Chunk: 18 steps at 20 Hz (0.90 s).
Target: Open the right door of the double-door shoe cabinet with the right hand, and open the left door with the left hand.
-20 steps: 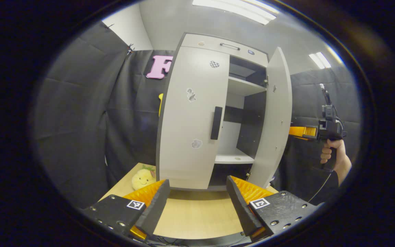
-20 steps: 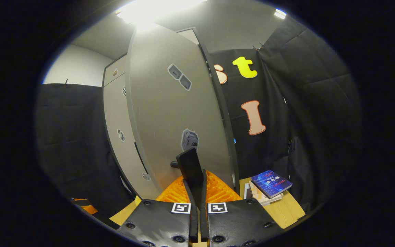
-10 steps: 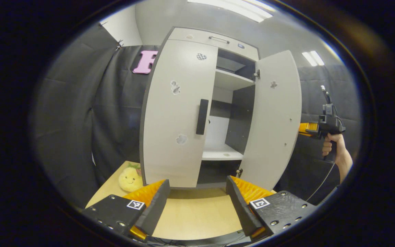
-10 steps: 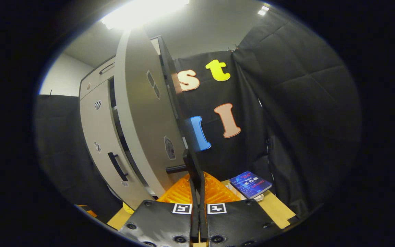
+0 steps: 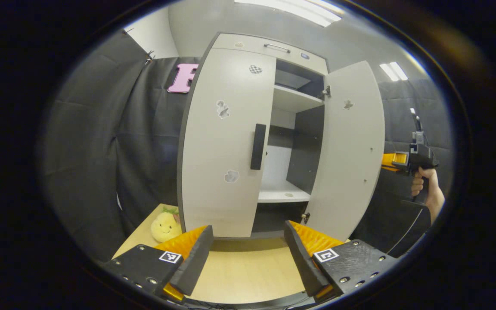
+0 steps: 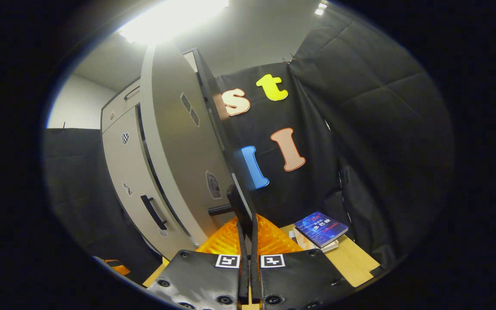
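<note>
My left cam looks straight at the cabinet (image 5: 248,137) front from a little way back, low over the tabletop (image 5: 248,271). Right cam's jammed up against the right door (image 6: 179,150), looking along it. Both catch the left door (image 5: 224,142).

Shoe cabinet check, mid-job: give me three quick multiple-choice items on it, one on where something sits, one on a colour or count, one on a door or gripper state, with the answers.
1. Where is the plush toy?
A. on the inner shelf
B. on the tabletop left of the cabinet base
C. on top of the books

2. What colour is the left door's handle?
A. black
B. silver
C. white

3. How do the cabinet doors stand?
A. both closed
B. left door open, right closed
C. right door open, left closed

Answers: 1 B, the left gripper view shows it on the wood beside the cabinet's lower left corner. 2 A, a dark vertical bar on the pale panel. 3 C, the right door is swung out, baring the shelves, with the right gripper clamped on its handle; the left gripper hangs open short of the left door.
</note>
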Each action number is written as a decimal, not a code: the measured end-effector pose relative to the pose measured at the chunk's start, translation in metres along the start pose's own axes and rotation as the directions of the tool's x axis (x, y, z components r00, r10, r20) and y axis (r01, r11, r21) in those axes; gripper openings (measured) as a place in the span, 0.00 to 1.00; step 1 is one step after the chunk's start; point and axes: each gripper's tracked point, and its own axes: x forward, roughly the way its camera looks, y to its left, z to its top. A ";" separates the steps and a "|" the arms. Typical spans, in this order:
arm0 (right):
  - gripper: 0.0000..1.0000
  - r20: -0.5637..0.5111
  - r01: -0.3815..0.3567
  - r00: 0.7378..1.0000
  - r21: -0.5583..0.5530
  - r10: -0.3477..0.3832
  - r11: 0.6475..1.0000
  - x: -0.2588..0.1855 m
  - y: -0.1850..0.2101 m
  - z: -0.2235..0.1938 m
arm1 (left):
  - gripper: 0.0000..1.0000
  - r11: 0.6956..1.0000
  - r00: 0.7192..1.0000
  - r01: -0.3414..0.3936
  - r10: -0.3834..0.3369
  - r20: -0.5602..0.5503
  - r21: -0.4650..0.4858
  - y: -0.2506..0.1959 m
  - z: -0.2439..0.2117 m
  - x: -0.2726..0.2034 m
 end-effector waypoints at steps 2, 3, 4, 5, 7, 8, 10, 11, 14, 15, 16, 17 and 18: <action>0.04 -0.008 0.003 1.000 0.007 -0.003 1.000 -0.006 -0.001 -0.004 | 0.95 1.000 1.000 0.007 -0.008 -0.016 -0.023 0.000 -0.007 0.010; 0.04 -0.013 0.007 1.000 0.001 -0.007 1.000 -0.011 -0.003 -0.005 | 0.95 0.999 1.000 0.015 -0.016 -0.017 -0.032 -0.002 -0.009 0.010; 0.04 -0.020 0.008 1.000 -0.005 -0.008 1.000 -0.016 -0.003 -0.007 | 0.95 0.999 1.000 0.023 -0.024 -0.016 -0.034 -0.003 -0.009 0.010; 0.04 -0.023 0.016 1.000 -0.001 -0.016 1.000 -0.020 -0.005 -0.010 | 0.95 0.999 0.999 0.030 -0.031 -0.013 -0.030 -0.003 -0.009 0.011; 0.02 -0.033 0.032 0.999 0.072 -0.030 0.997 -0.037 -0.013 -0.020 | 0.95 0.999 0.999 0.044 -0.044 -0.014 -0.017 -0.007 -0.010 0.017; 0.02 -0.041 0.045 0.998 0.108 -0.041 0.993 -0.043 -0.020 -0.025 | 0.95 0.999 0.999 0.044 -0.044 -0.014 -0.013 -0.008 -0.010 0.023; 0.02 -0.072 0.116 0.992 0.133 -0.107 0.984 -0.055 -0.046 -0.040 | 0.95 0.998 0.998 0.059 -0.059 0.001 -0.016 -0.011 -0.002 0.037; 0.02 -0.080 0.159 0.985 0.115 -0.150 0.981 -0.063 -0.062 -0.045 | 0.95 0.998 0.998 0.068 -0.068 0.011 -0.016 -0.012 0.004 0.041; 0.02 -0.070 0.306 0.950 0.024 -0.304 0.952 -0.084 -0.103 -0.042 | 0.95 0.997 0.995 0.081 -0.081 0.052 0.009 -0.013 0.028 0.055; 0.02 -0.060 0.340 0.939 -0.003 -0.339 0.941 -0.089 -0.110 -0.038 | 0.95 0.996 0.994 0.082 -0.083 0.069 0.022 -0.013 0.039 0.063; 0.02 -0.043 0.369 0.928 -0.029 -0.370 0.929 -0.094 -0.119 -0.033 | 0.95 0.996 0.993 0.084 -0.086 0.086 0.036 -0.013 0.049 0.071; 0.00 -0.020 0.401 0.915 -0.057 -0.402 0.914 -0.100 -0.129 -0.028 | 0.95 0.995 0.989 0.089 -0.094 0.110 0.051 -0.014 0.060 0.081; 0.03 0.007 0.433 0.901 -0.077 -0.434 0.898 -0.105 -0.141 -0.023 | 0.95 0.993 0.986 0.087 -0.096 0.133 0.074 -0.015 0.070 0.096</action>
